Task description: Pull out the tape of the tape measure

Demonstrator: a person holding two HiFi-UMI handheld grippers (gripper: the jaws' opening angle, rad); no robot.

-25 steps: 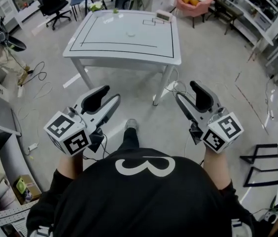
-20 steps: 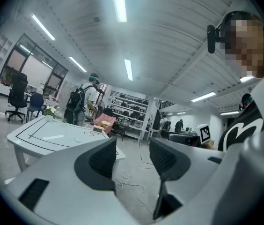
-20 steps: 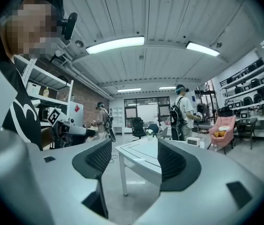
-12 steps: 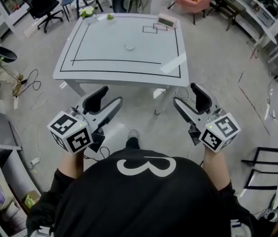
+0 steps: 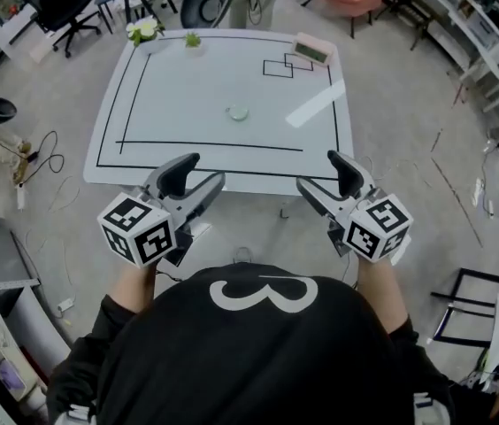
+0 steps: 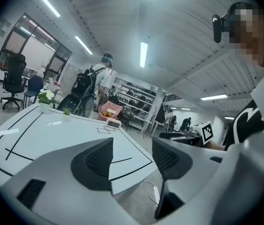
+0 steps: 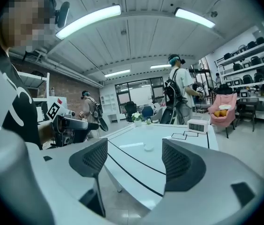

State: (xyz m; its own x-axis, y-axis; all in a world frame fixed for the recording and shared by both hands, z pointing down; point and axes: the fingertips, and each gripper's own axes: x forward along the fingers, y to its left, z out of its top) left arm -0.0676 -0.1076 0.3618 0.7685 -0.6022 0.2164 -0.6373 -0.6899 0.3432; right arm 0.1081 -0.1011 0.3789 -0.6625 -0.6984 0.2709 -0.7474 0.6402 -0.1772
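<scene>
Both left gripper [image 5: 201,172] and right gripper [image 5: 318,172] are hovering, empty jaws just opening wide; tape measure [image 5: 237,112] is lying ahead, midway between them.

Only a sideways "3" on the shirt [image 5: 258,361].

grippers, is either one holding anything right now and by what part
Nothing is held. The left gripper and the right gripper have jaws that have just been opening, with nothing between them.
</scene>
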